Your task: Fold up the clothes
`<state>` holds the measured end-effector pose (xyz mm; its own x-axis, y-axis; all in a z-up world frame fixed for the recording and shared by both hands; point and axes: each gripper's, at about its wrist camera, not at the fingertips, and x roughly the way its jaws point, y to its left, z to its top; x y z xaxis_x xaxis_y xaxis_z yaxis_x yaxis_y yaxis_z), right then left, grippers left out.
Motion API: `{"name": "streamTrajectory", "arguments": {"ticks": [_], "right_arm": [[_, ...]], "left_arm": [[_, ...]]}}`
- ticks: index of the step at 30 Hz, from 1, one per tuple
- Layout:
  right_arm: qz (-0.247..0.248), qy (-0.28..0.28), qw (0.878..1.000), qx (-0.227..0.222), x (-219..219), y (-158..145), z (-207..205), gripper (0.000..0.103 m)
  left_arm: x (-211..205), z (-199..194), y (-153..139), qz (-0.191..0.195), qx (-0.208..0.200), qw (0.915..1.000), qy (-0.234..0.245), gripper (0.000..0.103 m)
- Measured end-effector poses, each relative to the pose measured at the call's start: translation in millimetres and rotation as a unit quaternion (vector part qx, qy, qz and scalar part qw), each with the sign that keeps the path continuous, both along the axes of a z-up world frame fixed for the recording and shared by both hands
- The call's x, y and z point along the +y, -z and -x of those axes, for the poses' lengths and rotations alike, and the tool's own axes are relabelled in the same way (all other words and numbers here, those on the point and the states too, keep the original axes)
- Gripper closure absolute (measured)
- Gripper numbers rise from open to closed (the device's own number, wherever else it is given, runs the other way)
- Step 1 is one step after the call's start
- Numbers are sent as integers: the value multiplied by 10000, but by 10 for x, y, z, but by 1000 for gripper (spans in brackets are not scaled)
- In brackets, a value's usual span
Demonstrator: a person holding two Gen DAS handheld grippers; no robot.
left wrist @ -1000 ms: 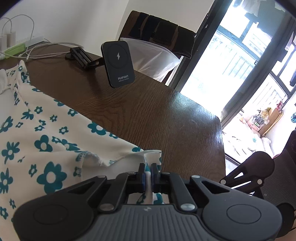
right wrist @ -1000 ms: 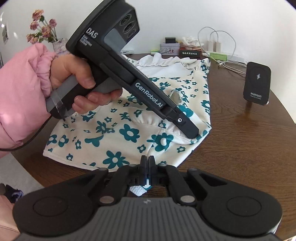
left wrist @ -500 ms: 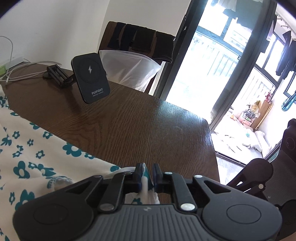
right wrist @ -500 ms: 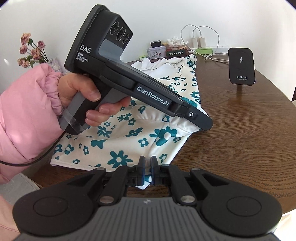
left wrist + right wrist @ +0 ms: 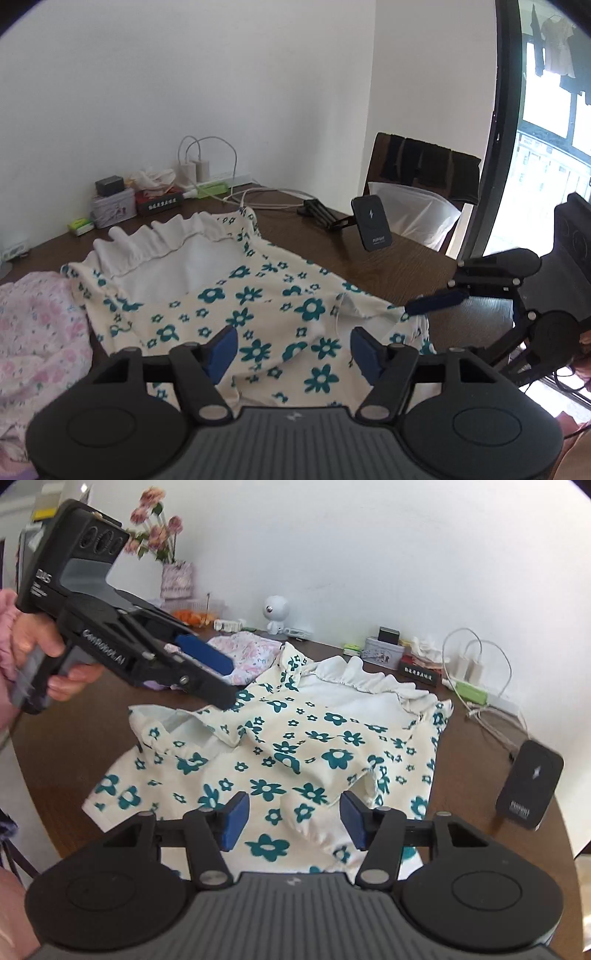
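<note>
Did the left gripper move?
Yes. The left gripper let go of the dress, opened, and pulled back from the charger.

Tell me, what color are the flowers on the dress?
Teal flowers on the cream dress, clearest in the right wrist view.

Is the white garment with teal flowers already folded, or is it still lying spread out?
Partly folded: the white garment with teal flowers has one side turned over itself, but wrinkled and untidy on the brown wooden table.
</note>
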<state>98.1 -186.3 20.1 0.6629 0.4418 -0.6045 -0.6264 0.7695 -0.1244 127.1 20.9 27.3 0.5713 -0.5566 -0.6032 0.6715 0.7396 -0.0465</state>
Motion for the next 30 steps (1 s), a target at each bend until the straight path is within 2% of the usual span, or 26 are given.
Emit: {"name": "streamTrajectory", "arguments": {"ticks": [2, 4, 5, 6, 7, 8, 11, 15, 18, 19, 21, 22, 26, 28, 30], "right_arm": [[227, -197, 9994, -154, 75, -31, -71, 37], [373, -228, 9990, -39, 115, 5, -177, 40], [397, -206, 9990, 77, 116, 31, -227, 50], [342, -171, 9990, 237, 81, 54, -269, 69], [224, -125, 9988, 425, 18, 77, -305, 78], [104, -74, 9983, 561, -45, 93, -323, 83], [-150, 134, 9964, 826, -243, 150, -350, 88], [-497, 333, 9929, 1027, -455, 210, -334, 87], [-653, 404, 9920, 998, -501, 228, -300, 86], [-695, 408, 9920, 975, -505, 224, -286, 84], [-830, 398, 9917, 893, -528, 176, -249, 67], [-931, 387, 9919, 768, -541, 108, -213, 66], [-1058, 132, 9933, 437, -492, -92, -56, 66], [-875, -17, 9953, 422, -423, -76, -1, 66], [-701, -39, 9961, 538, -384, 2, 12, 66]], "left_arm": [[55, 32, 152, -132, 196, 9996, -126, 77], [97, 35, 331, -247, 423, 9986, -210, 92], [107, 26, 407, -286, 522, 9979, -252, 93], [119, 37, 454, -324, 551, 9975, -304, 93], [132, 52, 496, -363, 567, 9971, -358, 94], [158, 72, 518, -328, 548, 9973, -372, 94], [191, 103, 532, -206, 549, 9975, -402, 94], [227, 150, 547, -73, 521, 9973, -504, 94], [234, 184, 560, 20, 453, 9972, -598, 93], [235, 194, 555, 55, 454, 9968, -649, 93], [239, 257, 491, 206, 330, 9970, -665, 84], [240, 291, 457, 285, 262, 9970, -669, 79], [189, 449, 375, 273, 66, 9976, -626, 81], [140, 498, 422, 81, 113, 9978, -648, 88], [118, 529, 512, -88, 201, 9975, -669, 90]]}}
